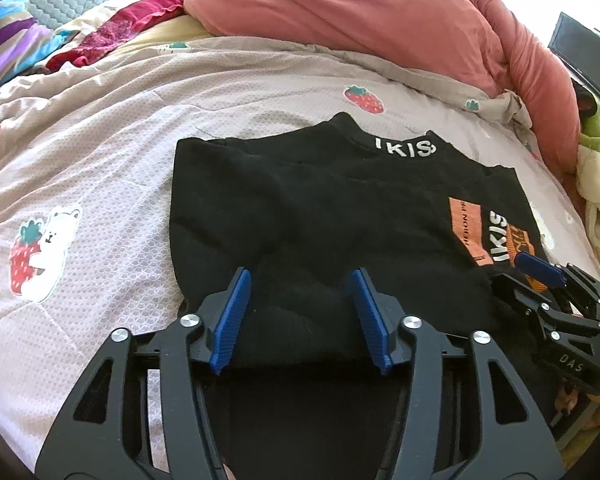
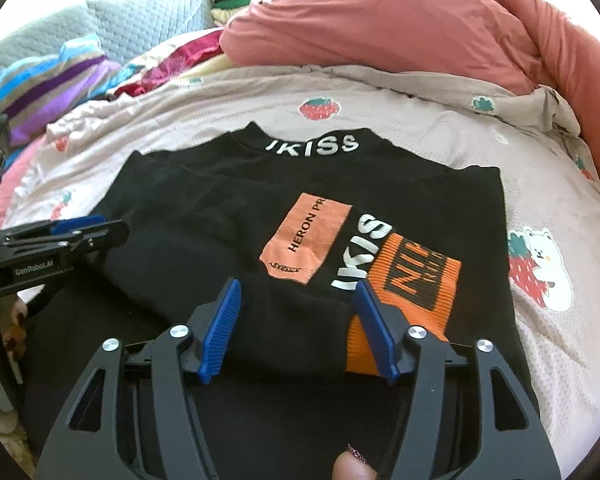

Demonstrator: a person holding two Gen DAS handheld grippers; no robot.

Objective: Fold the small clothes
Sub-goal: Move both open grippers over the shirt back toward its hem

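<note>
One black sweater on strawberry-print quilt, pink duvet behind.

One black sweater lies on one bed, which is covered by one pale quilt printed with strawberries; in the right wrist view one full strawberry and one strawberry-with-bear patch show clearly. One rolled pink duvet lies behind. Two grippers are present: the left gripper and the right gripper, each with two blue pads. The sweater carries two orange patches.
</note>
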